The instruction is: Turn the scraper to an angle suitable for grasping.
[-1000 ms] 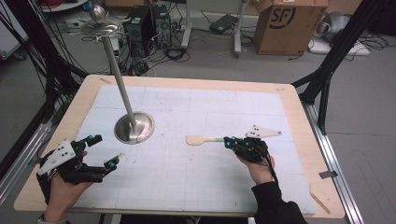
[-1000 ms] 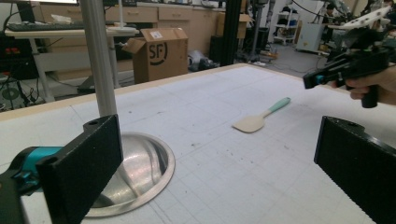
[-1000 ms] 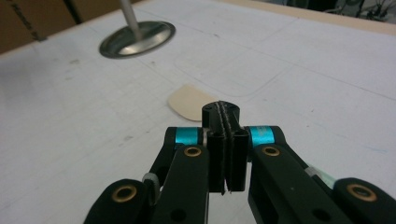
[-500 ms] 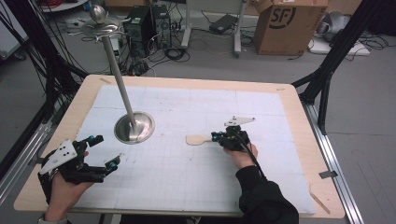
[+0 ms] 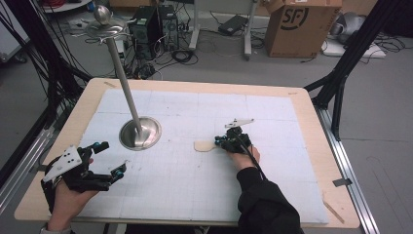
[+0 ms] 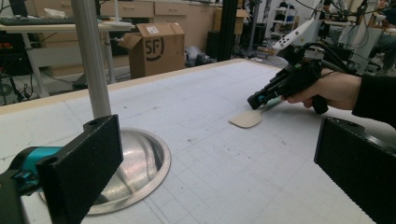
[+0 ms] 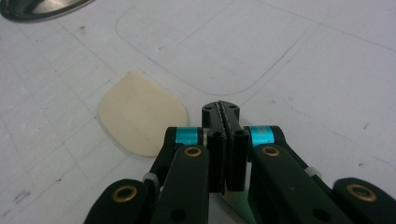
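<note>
Near the middle of the table, the right gripper [image 5: 220,143] has slid left and down, pinched shut on the spatula [image 5: 204,146]. Lifting looks next. Left gripper [image 5: 111,158] waits wide open.

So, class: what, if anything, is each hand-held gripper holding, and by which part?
The right hand-held gripper is shut on the spatula, at its handle. The left hand-held gripper is open, holding nothing.

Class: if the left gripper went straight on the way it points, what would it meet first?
Probably the stand's round metal base, low between its open fingers. Depth is unclear, so it might pass above the base.
</note>
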Tool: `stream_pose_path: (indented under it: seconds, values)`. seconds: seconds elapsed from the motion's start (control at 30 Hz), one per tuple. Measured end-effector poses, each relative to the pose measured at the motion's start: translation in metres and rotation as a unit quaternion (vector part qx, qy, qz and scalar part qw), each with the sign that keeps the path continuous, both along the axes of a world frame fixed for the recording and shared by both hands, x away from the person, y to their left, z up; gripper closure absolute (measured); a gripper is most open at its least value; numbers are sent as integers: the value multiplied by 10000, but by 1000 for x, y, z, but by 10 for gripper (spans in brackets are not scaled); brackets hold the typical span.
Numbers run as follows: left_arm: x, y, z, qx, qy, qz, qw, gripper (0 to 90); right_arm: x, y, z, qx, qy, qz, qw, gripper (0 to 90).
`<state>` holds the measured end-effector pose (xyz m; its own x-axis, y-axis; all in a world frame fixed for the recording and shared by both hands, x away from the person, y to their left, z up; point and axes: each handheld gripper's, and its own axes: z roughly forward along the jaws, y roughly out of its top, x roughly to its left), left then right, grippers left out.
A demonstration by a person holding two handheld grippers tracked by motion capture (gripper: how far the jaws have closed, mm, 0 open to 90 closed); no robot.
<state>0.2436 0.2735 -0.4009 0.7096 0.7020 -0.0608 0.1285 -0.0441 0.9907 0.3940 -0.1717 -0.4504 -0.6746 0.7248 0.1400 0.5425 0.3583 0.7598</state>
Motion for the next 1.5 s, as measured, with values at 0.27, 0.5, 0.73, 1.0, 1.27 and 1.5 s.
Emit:
stream_pose_path:
  seconds: [0.27,0.5,0.73,1.0,1.27,1.5]
  values:
    - [0,0,0,-11,12,8,10000,17,-3,1,0,-60,-3,47,10000,900]
    - [-1,2,0,-17,3,19,10000,17,-10,3,0,-22,38,100,9999,900]
    - [-1,1,0,14,4,3,10000,17,-19,3,0,-65,-36,243,9997,900]
    - [-1,1,0,11,12,12,10000,17,-34,5,-1,-119,-105,426,9990,900]
    - [-1,1,0,24,14,-8,10000,17,-51,6,0,-169,-147,595,9980,900]
    - [-1,1,0,24,17,-1,10000,17,-70,5,0,-184,-116,749,9970,900]
